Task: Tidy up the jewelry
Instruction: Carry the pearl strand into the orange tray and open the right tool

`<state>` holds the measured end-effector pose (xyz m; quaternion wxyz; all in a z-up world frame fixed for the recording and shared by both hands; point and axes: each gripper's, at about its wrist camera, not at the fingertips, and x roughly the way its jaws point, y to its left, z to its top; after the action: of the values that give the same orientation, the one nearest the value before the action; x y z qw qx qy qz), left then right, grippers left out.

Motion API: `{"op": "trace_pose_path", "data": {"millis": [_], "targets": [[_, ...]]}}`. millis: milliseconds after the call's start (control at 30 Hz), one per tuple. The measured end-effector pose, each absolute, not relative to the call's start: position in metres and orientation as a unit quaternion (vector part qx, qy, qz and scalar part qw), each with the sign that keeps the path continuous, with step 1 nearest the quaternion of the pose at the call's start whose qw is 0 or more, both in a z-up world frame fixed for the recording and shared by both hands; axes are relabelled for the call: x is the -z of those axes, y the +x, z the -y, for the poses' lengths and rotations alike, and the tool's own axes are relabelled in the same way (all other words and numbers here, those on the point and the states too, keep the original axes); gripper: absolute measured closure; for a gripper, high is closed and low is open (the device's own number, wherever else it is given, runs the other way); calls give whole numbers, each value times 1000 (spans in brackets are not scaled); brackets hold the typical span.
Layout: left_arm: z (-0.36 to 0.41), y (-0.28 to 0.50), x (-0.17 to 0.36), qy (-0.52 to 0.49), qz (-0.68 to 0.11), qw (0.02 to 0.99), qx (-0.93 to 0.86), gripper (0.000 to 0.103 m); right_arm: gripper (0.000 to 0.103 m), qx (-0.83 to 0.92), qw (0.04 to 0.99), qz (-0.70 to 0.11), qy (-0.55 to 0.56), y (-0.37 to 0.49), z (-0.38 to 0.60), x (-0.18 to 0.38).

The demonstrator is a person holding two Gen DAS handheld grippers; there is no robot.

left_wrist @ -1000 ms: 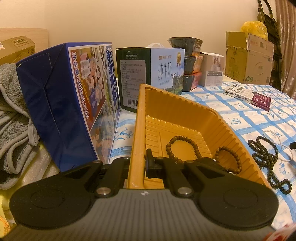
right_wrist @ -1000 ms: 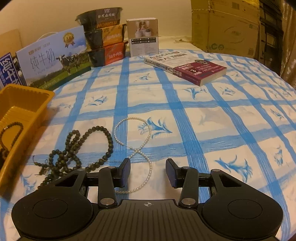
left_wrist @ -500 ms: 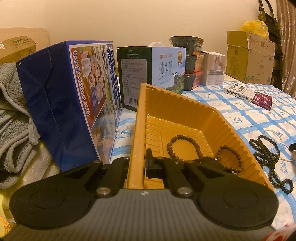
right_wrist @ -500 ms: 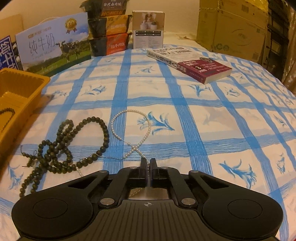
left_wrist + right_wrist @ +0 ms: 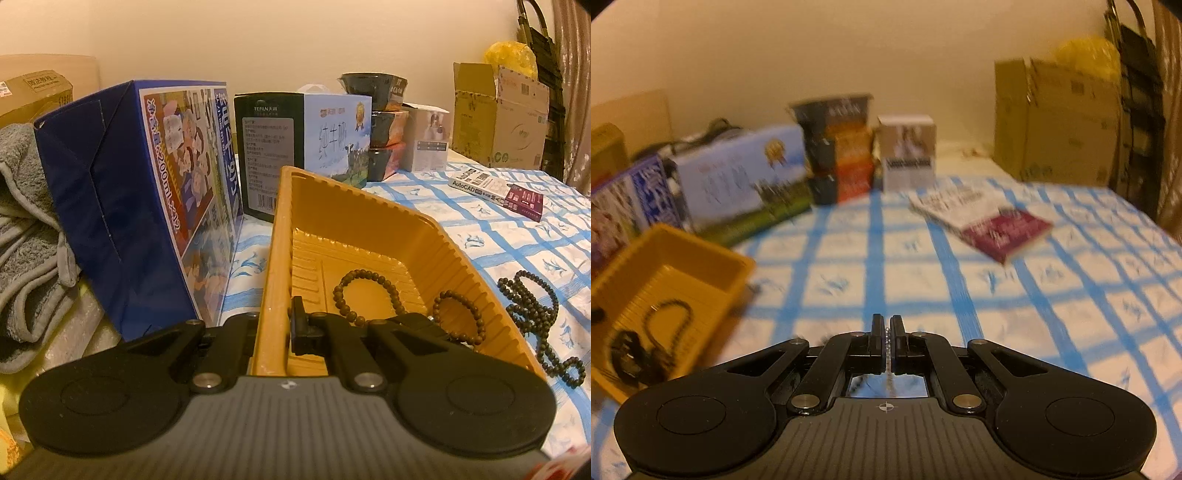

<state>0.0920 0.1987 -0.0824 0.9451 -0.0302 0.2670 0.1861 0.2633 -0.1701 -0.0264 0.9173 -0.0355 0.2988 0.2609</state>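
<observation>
Motion-blurred book (image 5: 982,221) and boxes (image 5: 738,184)

Yellow tray (image 5: 369,221), blue-checked white cloth (image 5: 517,251).

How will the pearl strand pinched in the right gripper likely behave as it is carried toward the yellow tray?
The pearl strand hangs as a thin line of tiny beads from the right gripper, so it is probably limp and will swing. The shut jaws pinch only a short section, and smooth round beads may slip. It looks light, so draping it over the yellow tray wall should hardly shift the tray.

L gripper (image 5: 275,328) clamped on tray wall (image 5: 271,295), angled down. R gripper (image 5: 887,328) pinching pearl strand (image 5: 887,354), lifted, angled down.
</observation>
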Motion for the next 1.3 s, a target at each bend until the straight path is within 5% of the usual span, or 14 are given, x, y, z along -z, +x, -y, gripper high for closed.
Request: {"op": "trace_pose_path", "data": {"millis": [733, 1133, 1300], "targets": [[-202, 92, 84, -46, -264, 945, -190, 100, 101, -457, 861, -218, 45, 196, 74, -86], [-201, 91, 82, -48, -263, 945, -189, 100, 101, -510, 823, -236, 80, 198, -9, -59], [-202, 90, 83, -51, -263, 945, -188, 100, 101, -498, 811, -303, 49, 205, -29, -11]]}}
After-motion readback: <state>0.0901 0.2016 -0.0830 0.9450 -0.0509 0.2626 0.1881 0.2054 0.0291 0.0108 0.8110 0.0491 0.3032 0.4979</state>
